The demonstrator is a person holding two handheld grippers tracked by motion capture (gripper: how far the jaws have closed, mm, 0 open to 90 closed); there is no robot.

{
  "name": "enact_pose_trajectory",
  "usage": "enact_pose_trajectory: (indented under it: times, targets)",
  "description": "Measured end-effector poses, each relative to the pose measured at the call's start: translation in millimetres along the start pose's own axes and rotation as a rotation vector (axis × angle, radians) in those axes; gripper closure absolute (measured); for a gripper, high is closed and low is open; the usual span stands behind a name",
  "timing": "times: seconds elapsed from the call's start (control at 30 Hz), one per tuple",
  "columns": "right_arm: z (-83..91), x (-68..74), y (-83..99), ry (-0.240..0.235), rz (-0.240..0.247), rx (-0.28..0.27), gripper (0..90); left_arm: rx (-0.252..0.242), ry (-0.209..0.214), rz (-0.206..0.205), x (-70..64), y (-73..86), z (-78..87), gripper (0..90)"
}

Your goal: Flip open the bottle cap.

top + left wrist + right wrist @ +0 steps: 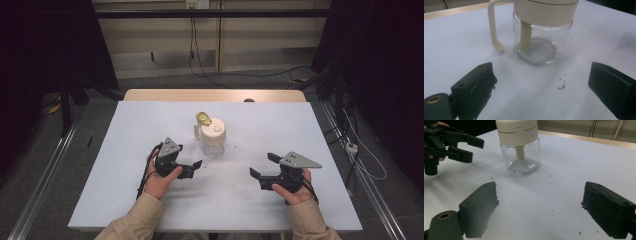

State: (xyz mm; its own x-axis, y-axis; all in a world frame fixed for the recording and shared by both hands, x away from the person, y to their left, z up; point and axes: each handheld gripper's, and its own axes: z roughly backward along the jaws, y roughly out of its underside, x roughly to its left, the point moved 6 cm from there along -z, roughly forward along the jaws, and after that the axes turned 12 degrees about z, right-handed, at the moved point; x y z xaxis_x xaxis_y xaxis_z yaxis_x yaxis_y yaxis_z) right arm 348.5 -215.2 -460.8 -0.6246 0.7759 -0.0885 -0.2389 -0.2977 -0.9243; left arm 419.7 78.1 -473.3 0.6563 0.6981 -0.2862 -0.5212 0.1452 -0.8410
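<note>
table (280,200): white top, wooden edge at the far side, dark floor and cables around it; carries one jar and both grippers.
jar (213,142): clear glass body, cream lid, stands upright near the table's middle, a bit toward the far side, between the two grippers and beyond them. Looks empty in the left gripper view (541,45).
lid (215,131): cream plastic cap covering the jar top, side handle (492,30) looping down along the glass, cream tube (526,37) hanging inside almost to the bottom.
yellow flap (203,118): small yellowish piece standing up at the lid's far-left edge, probably an open spout cap; too small to be sure.
left gripper (192,167): held in the left hand, jaws spread, nothing between them, just beside the jar on its near-left, not touching.
right gripper (262,167): held in the right hand, jaws spread wide and empty, well apart from the jar on its near-right.
handling guess: light since empty; glass stiff, smooth, likely slippery and breakable; plastic lid less fragile.
grip guess: squeeze the cream lid band or the handle rather than bare glass; steady the glass body with the other gripper if the lid must come off.
specks (561,86): few dark crumbs on the table near the jar.
</note>
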Motion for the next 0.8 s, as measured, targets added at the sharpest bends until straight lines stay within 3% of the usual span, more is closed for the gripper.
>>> enact_pose_trajectory:
  times: [0.17, 0.8]
  targets:
    - [5.7, 0.1, 5.9, 0.001, 0.001, 0.011, 11.7, -0.015, 0.005, 0.023, 9.5, 1.1, 15.4, 6.4]
    - [19.9, -2.3, 19.0, 0.016, 0.007, 0.031, 11.7, -0.018, 0.013, -0.005, 28.6, 13.7, 55.3, 6.8]
